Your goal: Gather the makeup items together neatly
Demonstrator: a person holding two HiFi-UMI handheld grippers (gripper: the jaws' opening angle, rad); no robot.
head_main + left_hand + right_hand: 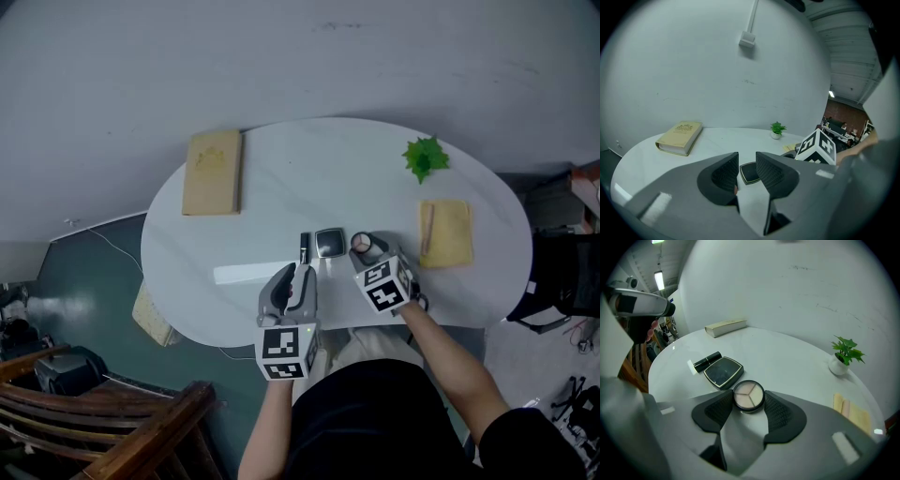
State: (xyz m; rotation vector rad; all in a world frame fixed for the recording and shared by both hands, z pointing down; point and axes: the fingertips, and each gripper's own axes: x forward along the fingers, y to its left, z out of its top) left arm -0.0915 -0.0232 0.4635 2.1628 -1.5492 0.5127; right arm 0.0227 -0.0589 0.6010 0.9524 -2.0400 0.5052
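**Head view.** The lipstick [304, 247], the square compact [329, 243] and the round compact [361, 243] lay in a short row near your edge of the table [281, 178]; your right gripper [367, 252] was at the round compact, and your left gripper [294, 273] sat just short of the lipstick; the book [213, 172], the plant [426, 157] and the yellow pad [445, 232] stood well apart. By this layout the gathering was nearly done; what remained, as a judgement, was letting go of the round compact and squaring up the row.

**Left gripper view.** Your jaws stood partly apart with nothing between them; the square compact [749, 172] showed beyond the gap; the lipstick was hidden behind the left jaw.

**Right gripper view.** Your jaws were closed against the sides of the round compact [748, 396], just beside the square compact [723, 371], with the lipstick [706, 361] on its far side; whether the round compact rested on the table or hung just above it could not be told; the yellow pad was cut off at the edge.
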